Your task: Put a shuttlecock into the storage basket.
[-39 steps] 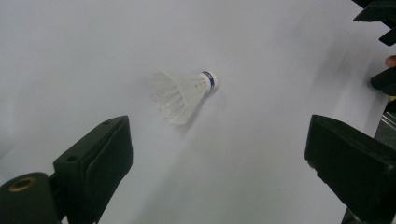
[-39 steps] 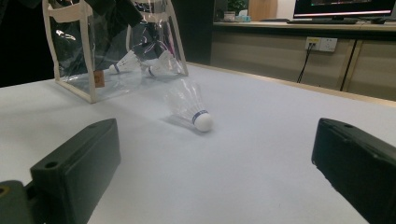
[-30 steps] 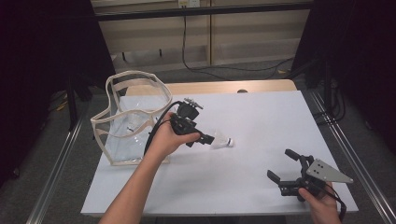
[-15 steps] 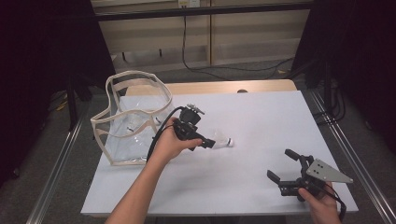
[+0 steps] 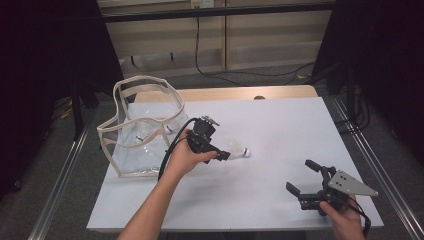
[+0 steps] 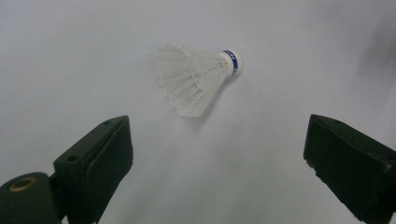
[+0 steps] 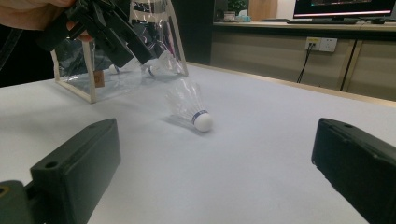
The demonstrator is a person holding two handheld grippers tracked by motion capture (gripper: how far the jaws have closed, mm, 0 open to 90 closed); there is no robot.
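**Shuttlecock on the bench, both tongs open**

White covering spreads over the bench (image 5: 280, 130), with dark curtains on either side and a wooden wall with a socket behind it. Near the middle of the bench lies the shuttlecock (image 5: 239, 152) on its side, feathers towards the clear bag (image 5: 137, 135) and cork away from it. Inside the bag, at the bench's left, lie more shuttlecocks (image 7: 152, 70). Just on the bag side of the shuttlecock, the left tongs (image 5: 220, 153) hover over it, jaws spread wide and empty, not touching it. Well apart from the shuttlecock, towards the person's right, the right tongs (image 5: 305, 177) are held low, jaws likewise wide apart, gripping nothing.
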